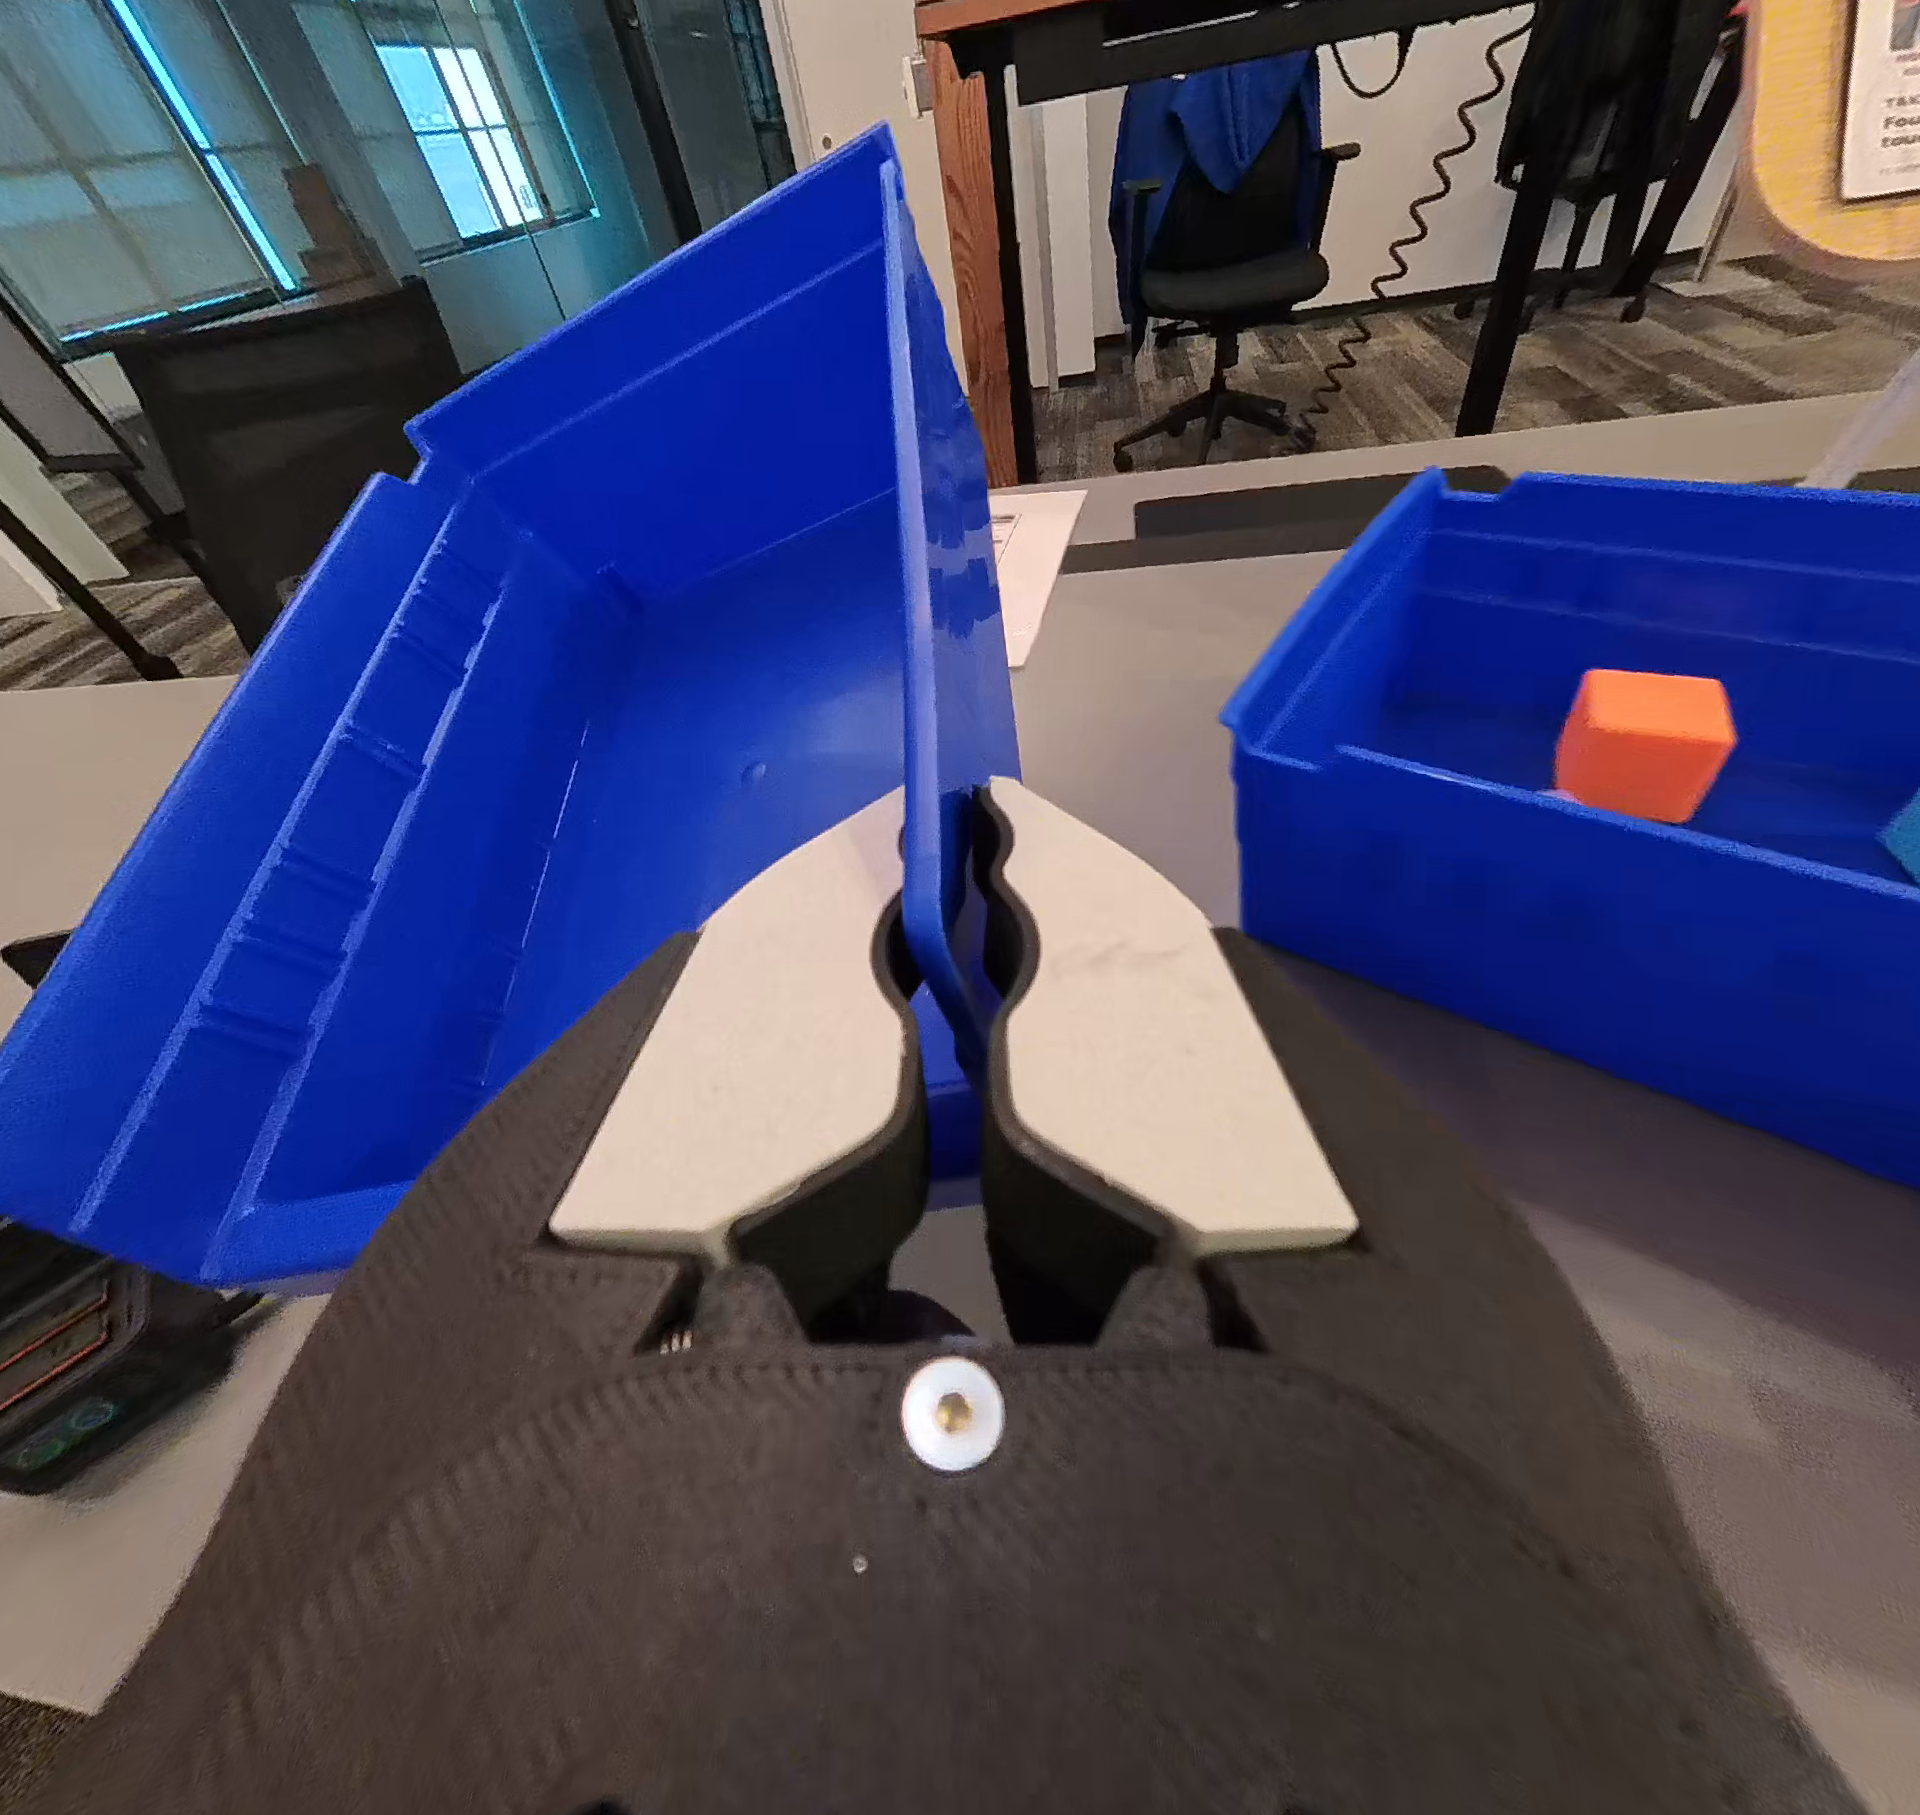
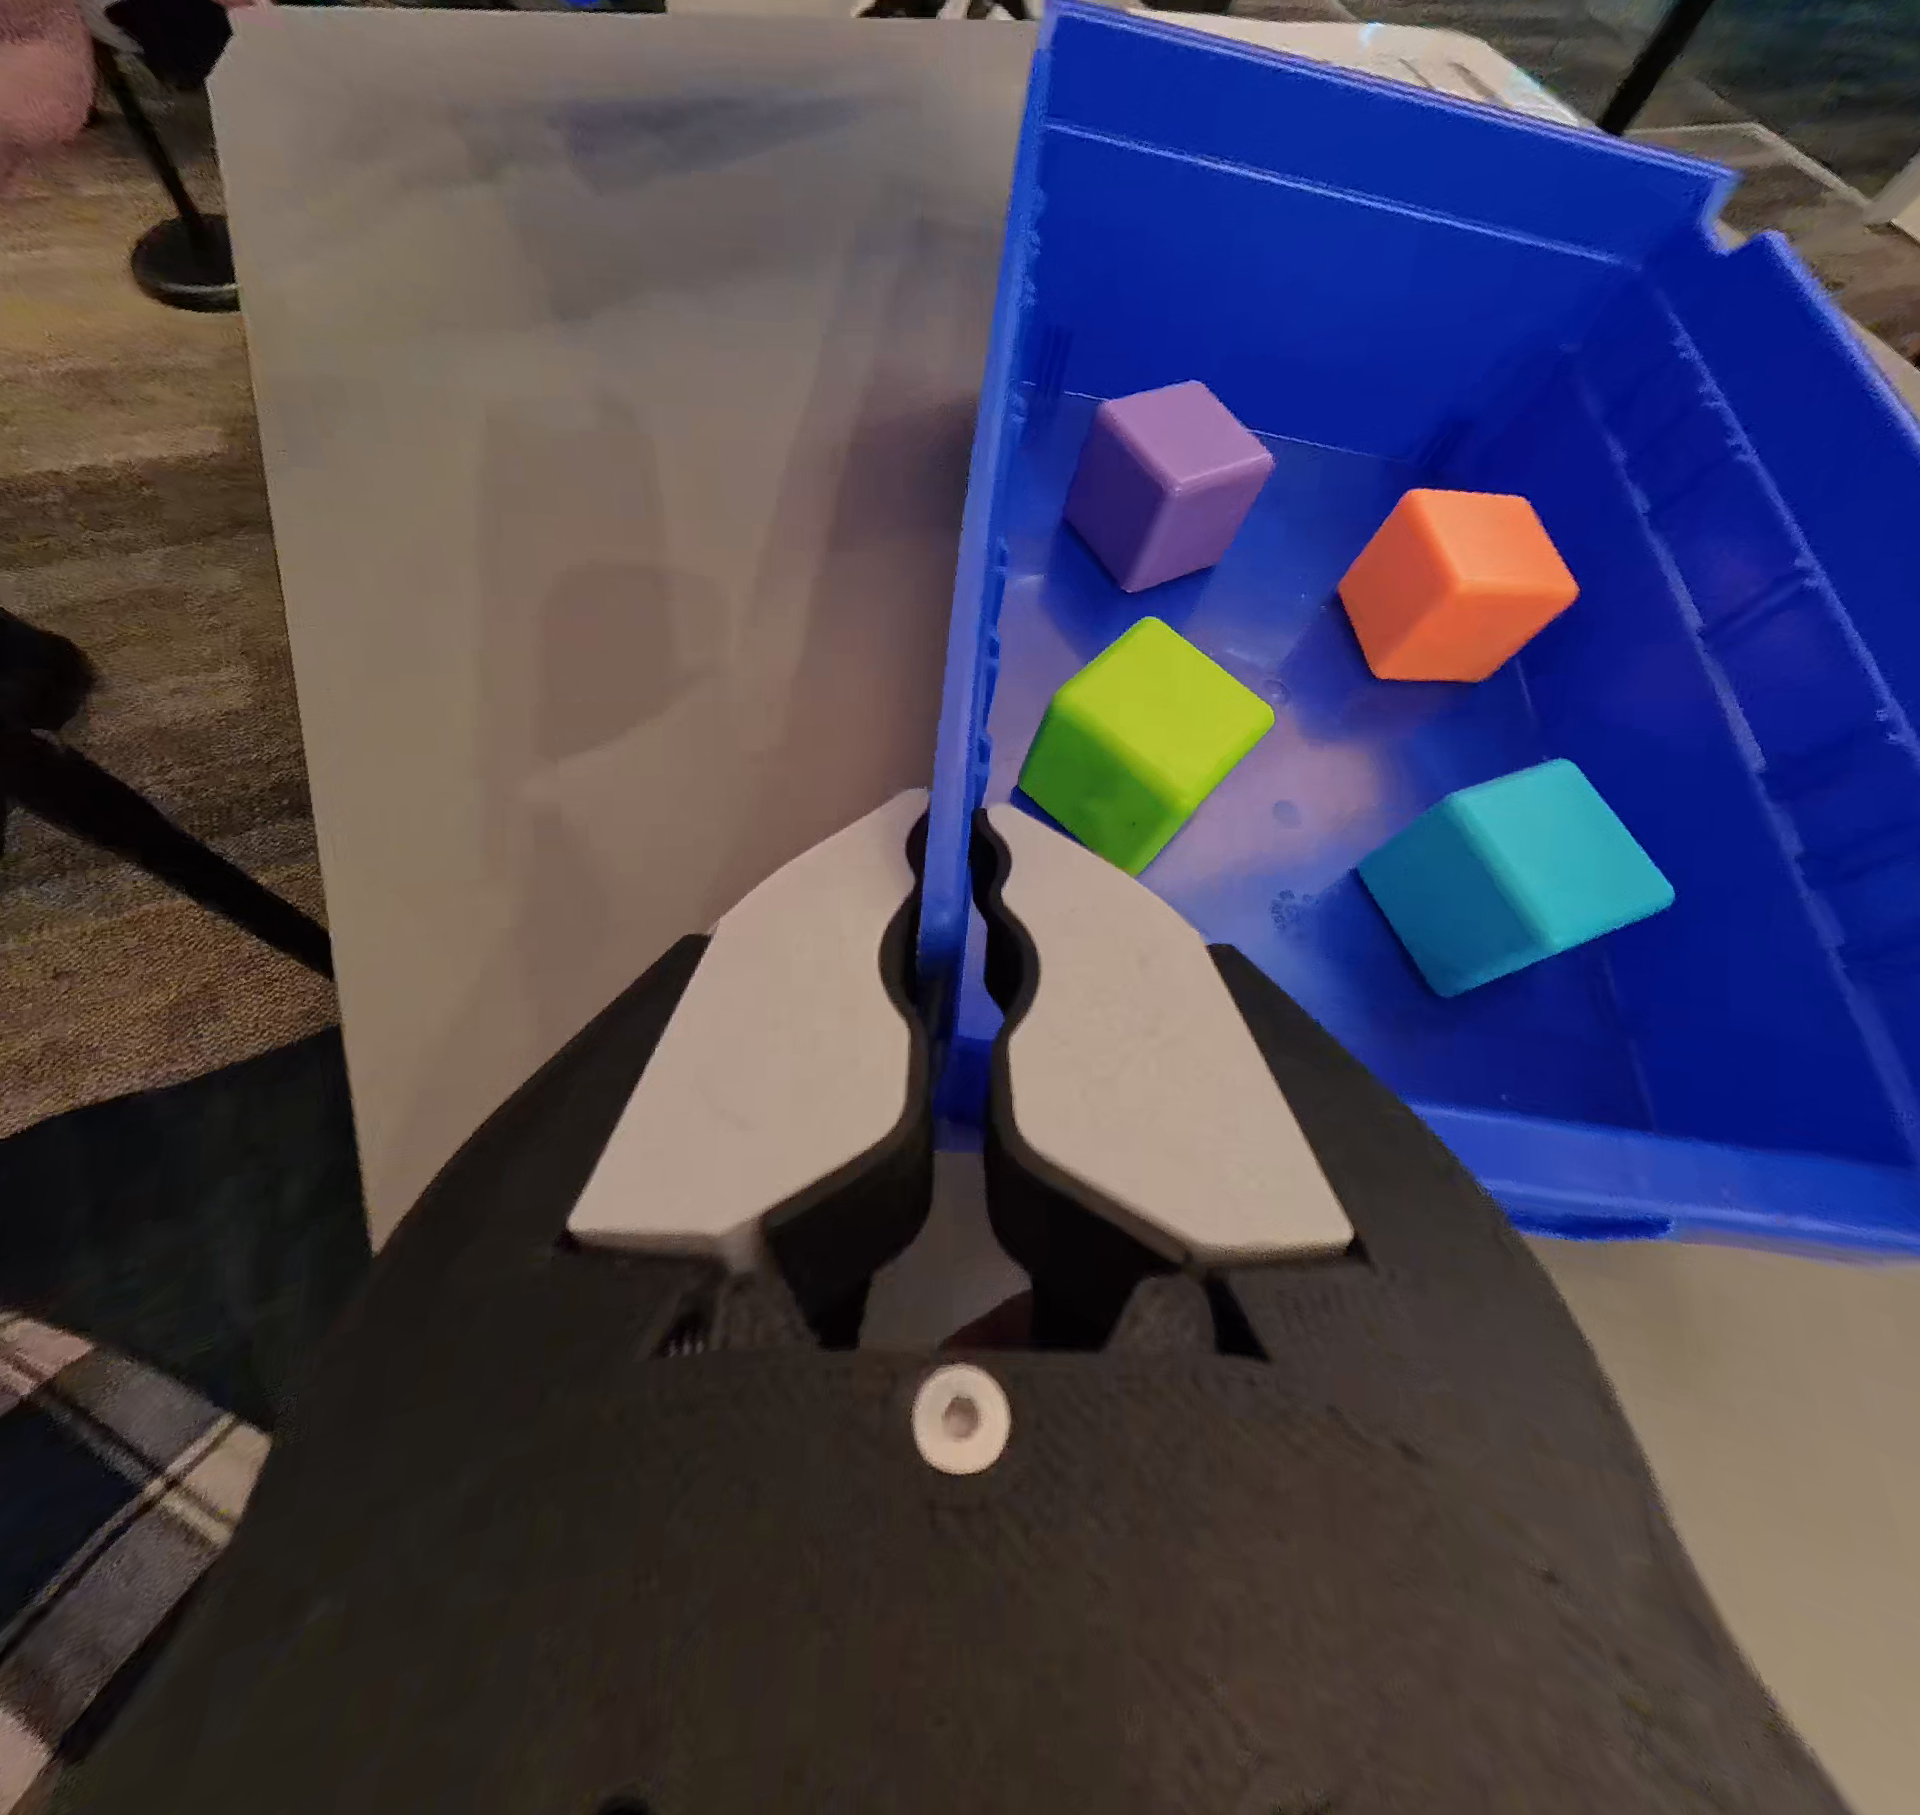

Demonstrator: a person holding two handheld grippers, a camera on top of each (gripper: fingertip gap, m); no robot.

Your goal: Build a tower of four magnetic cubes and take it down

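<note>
Inspector A: Left wrist view: left gripper (image 1: 948,835) clamped on the side wall of an empty blue bin (image 1: 665,685), tilted off the table (image 1: 1143,747).

Inspector B: Right gripper (image 2: 951,830) pinches the second bin (image 2: 1299,248) wall. Inside lie separately: purple cube (image 2: 1169,482) at twelve o'clock, orange cube (image 2: 1455,586) at two, teal cube (image 2: 1512,877) at four, green cube (image 2: 1143,742) nearest the fingers.

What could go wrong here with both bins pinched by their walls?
1. The right gripper clamps only the thin wall of the cube bin; a tilt may slide the four loose cubes, such as the green cube.
2. The left gripper holds the empty bin tilted by one wall; it may slip.
</note>
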